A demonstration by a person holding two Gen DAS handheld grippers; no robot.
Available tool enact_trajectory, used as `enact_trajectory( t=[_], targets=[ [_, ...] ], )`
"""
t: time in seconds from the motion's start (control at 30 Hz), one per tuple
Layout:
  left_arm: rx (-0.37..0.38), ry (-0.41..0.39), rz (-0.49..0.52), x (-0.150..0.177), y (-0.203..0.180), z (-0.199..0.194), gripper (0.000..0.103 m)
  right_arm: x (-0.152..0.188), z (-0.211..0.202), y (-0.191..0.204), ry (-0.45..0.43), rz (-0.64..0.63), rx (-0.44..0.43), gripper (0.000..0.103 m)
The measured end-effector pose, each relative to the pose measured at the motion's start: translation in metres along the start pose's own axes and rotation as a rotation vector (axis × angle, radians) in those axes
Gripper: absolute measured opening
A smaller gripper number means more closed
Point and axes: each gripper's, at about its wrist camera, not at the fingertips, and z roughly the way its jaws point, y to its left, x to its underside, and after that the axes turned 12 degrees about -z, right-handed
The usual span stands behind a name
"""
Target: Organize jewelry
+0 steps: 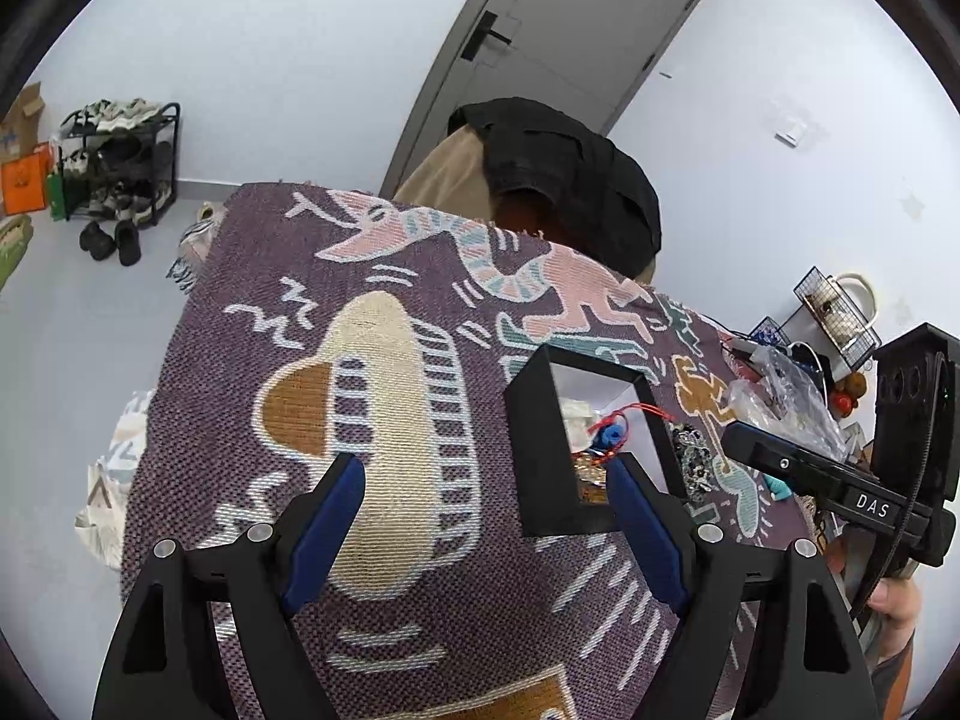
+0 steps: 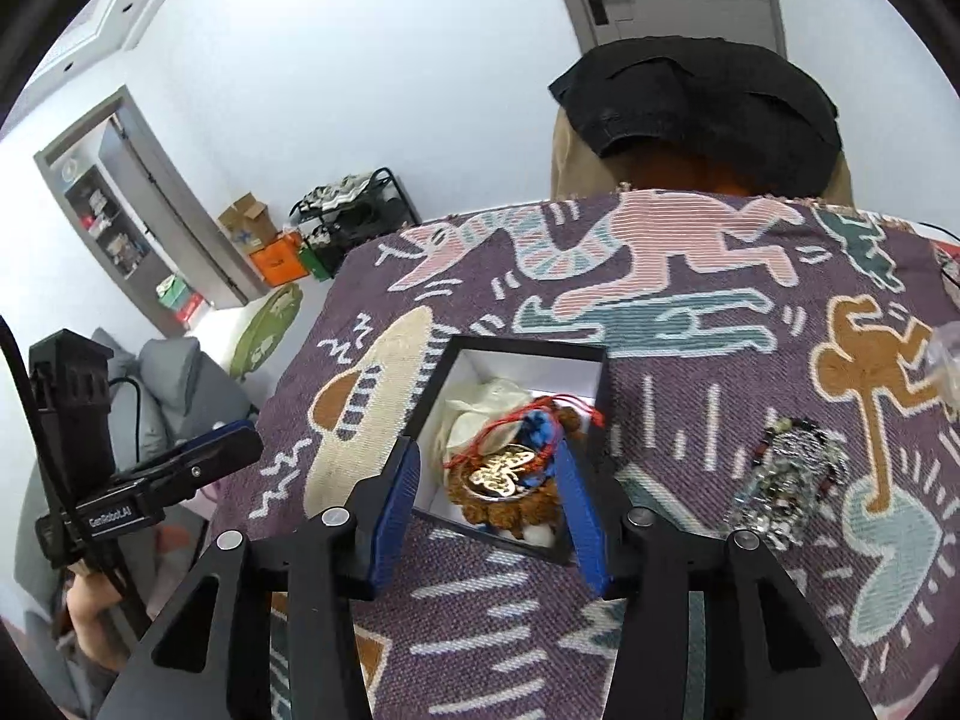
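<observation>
- Jewelry box [image 2: 585, 354], black, lid off, sits on our patterned table cloth [image 2: 690, 420]; bracelets, gold pendant [image 2: 501, 471] inside.
- Right gripper [image 2: 489, 483] jaws parted over it, gripping nothing.
- Left gripper [image 1: 486, 474] jaws wide, empty.
- Beaded heap [image 2: 786, 480] just beside box.

Home, lived-in room near the entrance. Grey door [image 1: 558, 54] with black handle in a white wall. Shoe rack [image 1: 123, 165] by the wall, loose slippers [image 1: 111, 240] on the floor beside it. Cardboard boxes [image 2: 246, 222] and an orange bag [image 2: 275, 261] on the floor. Open cupboard [image 2: 120, 222] with stocked shelves. Woven blanket [image 1: 384, 396] with cartoon figures covers the table.
</observation>
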Motion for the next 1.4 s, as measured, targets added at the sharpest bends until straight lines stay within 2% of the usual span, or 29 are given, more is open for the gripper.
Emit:
enact_trajectory(
  t=[0.4, 0.83, 1.0, 1.2, 1.3, 1.4],
  targets=[
    [0.012, 0.026, 0.090, 0.012, -0.054, 0.017, 0.083, 0.025, -0.041, -0.054, -0.056, 0.092, 0.043, 0.049],
    [0.042, 0.060, 0.244, 0.033, -0.141, 0.054, 0.082, 0.070, -0.083, -0.134, -0.106, 0.259, 0.094, 0.049],
    [0.045, 0.104, 0.314, 0.044, -0.174, 0.076, 0.057, 0.084, -0.094, -0.155, -0.124, 0.301, 0.107, 0.049],
    [0.030, 0.180, 0.348, 0.057, -0.201, 0.111, 0.041, 0.099, -0.104, -0.174, -0.142, 0.342, 0.104, 0.049],
    [-0.013, 0.203, 0.362, 0.061, -0.210, 0.129, 0.033, 0.105, -0.106, -0.181, -0.149, 0.358, 0.107, 0.049],
    [-0.051, 0.224, 0.362, 0.063, -0.213, 0.146, 0.031, 0.110, -0.107, -0.185, -0.152, 0.362, 0.111, 0.049]
  ],
)
